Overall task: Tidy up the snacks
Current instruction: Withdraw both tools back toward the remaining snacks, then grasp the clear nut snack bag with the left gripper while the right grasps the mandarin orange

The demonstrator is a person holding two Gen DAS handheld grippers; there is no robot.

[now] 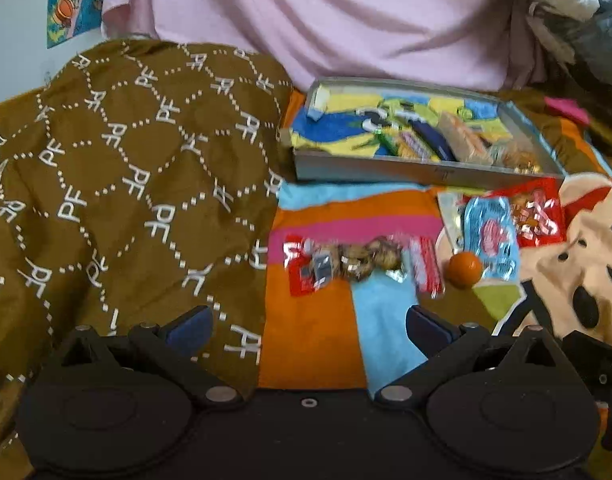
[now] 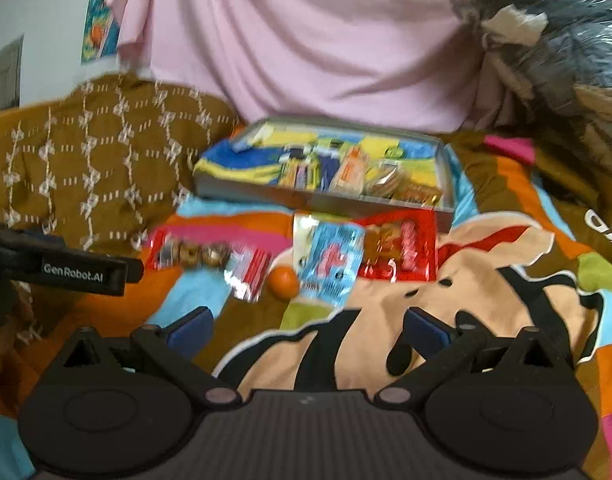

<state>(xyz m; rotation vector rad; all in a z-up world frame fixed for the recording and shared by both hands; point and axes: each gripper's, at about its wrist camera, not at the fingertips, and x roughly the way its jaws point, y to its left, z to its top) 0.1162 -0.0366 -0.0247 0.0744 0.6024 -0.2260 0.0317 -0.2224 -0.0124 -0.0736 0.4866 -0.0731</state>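
Ahead of my wide-open, empty left gripper (image 1: 308, 326) lay the red-ended clear cookie packet (image 1: 346, 266); my right gripper (image 2: 308, 326), equally open and empty, alone showed a grey window (image 2: 2, 76).

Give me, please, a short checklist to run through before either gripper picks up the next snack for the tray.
1. Left gripper open and empty: ok.
2. Right gripper open and empty: ok.
3. Free room in the tray: ok, its left half holds no snacks.
4. Cookie pack clear of neighbours: ok, it lies apart, ahead of the left gripper.
5. Orange ball clear of the blue packet: not ok, they look to be touching.
6. Blue packet free of the red bag: not ok, it overlaps it.
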